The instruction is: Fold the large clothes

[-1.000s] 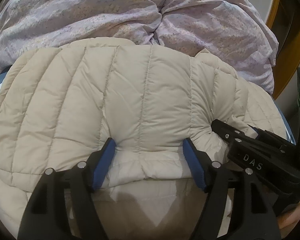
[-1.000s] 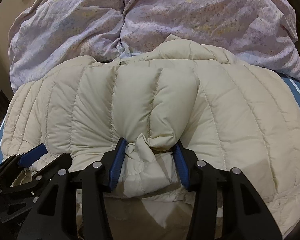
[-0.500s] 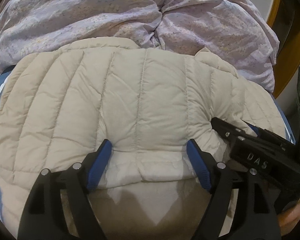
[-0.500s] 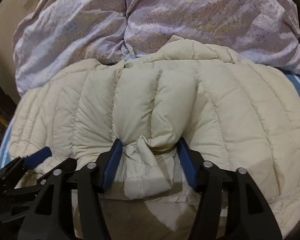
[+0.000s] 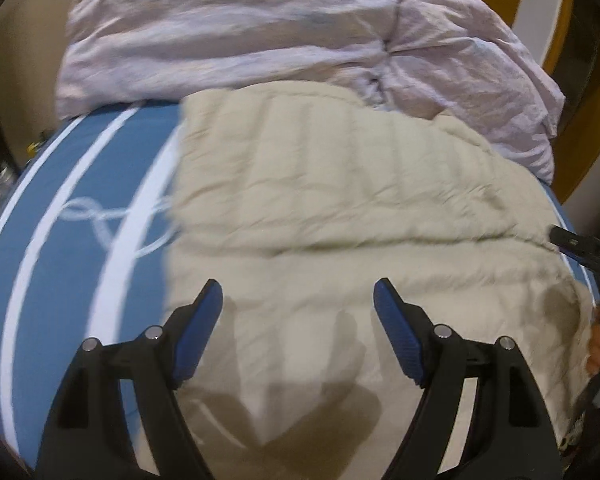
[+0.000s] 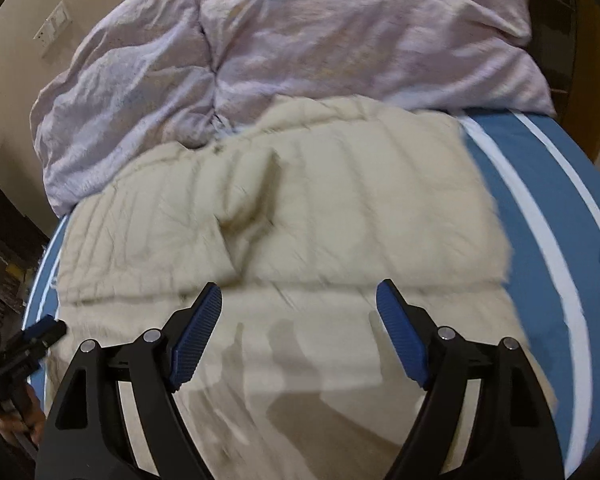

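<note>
Both claws, left [image 5: 298, 312] and right [image 6: 299, 312], hover spread and empty above the cream puffer jacket [image 6: 300, 216], folded on the bed [image 5: 80, 240].

Dim warm light, heavy motion blur in both fisheye views, dark curved corners, finger shadows on the jacket [image 5: 340, 240]

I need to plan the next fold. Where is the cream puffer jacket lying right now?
The cream puffer jacket lies spread on the blue striped bedsheet, filling the centre of both wrist views, its far edge against the crumpled lilac duvet.
</note>
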The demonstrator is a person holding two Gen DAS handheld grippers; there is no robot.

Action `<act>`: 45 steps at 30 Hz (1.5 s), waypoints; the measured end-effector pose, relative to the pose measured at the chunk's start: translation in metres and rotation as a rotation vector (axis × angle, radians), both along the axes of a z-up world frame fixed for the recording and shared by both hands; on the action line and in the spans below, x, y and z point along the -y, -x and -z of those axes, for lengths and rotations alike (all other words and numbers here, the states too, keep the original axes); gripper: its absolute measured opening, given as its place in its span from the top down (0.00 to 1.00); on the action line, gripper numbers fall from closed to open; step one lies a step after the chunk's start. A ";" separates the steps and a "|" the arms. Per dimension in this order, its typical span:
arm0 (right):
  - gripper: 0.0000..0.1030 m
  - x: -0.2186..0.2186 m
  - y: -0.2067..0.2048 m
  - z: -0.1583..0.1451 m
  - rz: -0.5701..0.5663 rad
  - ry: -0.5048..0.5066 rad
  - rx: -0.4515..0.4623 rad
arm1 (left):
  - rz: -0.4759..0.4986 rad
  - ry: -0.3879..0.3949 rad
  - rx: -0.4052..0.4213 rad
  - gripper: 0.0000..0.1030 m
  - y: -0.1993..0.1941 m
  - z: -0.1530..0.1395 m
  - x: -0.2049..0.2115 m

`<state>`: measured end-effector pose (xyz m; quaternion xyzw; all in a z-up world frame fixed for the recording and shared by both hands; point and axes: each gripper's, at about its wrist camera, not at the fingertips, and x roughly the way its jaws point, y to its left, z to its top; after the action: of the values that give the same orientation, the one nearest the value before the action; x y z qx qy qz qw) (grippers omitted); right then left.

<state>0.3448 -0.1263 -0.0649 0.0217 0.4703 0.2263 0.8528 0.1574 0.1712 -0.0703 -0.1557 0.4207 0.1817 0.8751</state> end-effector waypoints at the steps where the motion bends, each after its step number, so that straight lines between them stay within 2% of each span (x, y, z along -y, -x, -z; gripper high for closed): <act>1: 0.21 0.009 0.004 0.001 0.011 0.012 -0.008 | -0.009 0.004 -0.001 0.24 0.009 0.001 -0.004; 10: 0.21 0.080 0.047 0.005 0.065 0.055 -0.018 | -0.059 0.054 0.026 0.24 0.080 0.007 -0.022; 12: 0.13 0.099 0.060 0.006 0.076 0.058 -0.018 | -0.061 0.063 0.036 0.24 0.094 0.009 -0.021; 13: 0.12 0.105 0.064 0.007 0.082 0.058 -0.017 | -0.063 0.069 0.043 0.24 0.102 0.010 -0.021; 17: 0.12 0.142 0.088 0.014 0.097 0.037 -0.005 | -0.072 0.103 0.079 0.24 0.133 0.014 -0.019; 23: 0.13 0.178 0.110 0.028 0.097 -0.009 -0.020 | -0.081 0.135 0.097 0.26 0.160 0.016 -0.017; 30: 0.26 0.184 0.136 0.030 0.030 -0.037 0.018 | -0.086 0.174 0.091 0.34 0.179 0.025 -0.012; 32: 0.27 0.185 0.140 0.031 0.014 -0.038 0.024 | -0.088 0.192 0.090 0.35 0.183 0.030 -0.010; 45: 0.38 0.178 0.151 0.039 -0.042 -0.080 0.045 | -0.046 0.194 0.125 0.37 0.202 0.032 0.016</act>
<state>0.1933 -0.3042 -0.1041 0.0409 0.4420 0.2631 0.8566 -0.0447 0.1554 -0.1024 -0.2601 0.3771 0.1501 0.8762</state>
